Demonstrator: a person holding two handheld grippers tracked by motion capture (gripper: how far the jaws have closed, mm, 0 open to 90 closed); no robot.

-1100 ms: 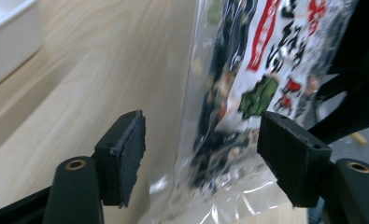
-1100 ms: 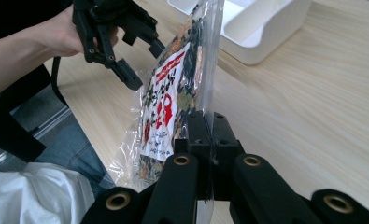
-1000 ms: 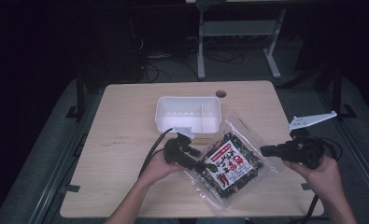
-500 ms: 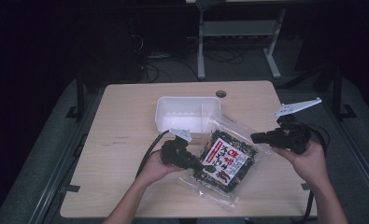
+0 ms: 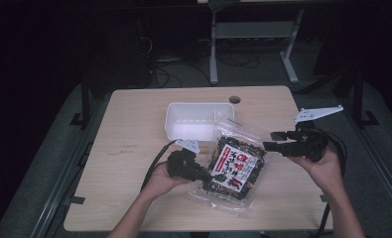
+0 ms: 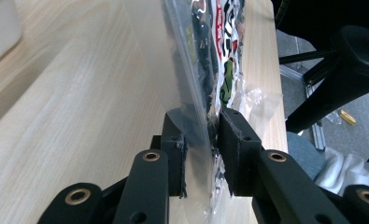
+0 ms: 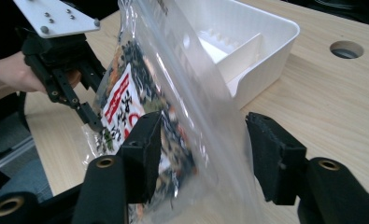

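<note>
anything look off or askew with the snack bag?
No spill or tear visible. The snack bag is tilted up off the table, pinched at one edge by the left gripper. The right gripper has just been opening; the bag's clear edge sits loosely between its jaws.

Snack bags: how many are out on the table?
1. The snack bag is held up over the table's near half, in front of the white tray, pinched by the left gripper.

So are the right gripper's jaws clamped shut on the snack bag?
No, the right gripper stands open, its pads apart with the clear snack bag loose between them.
</note>
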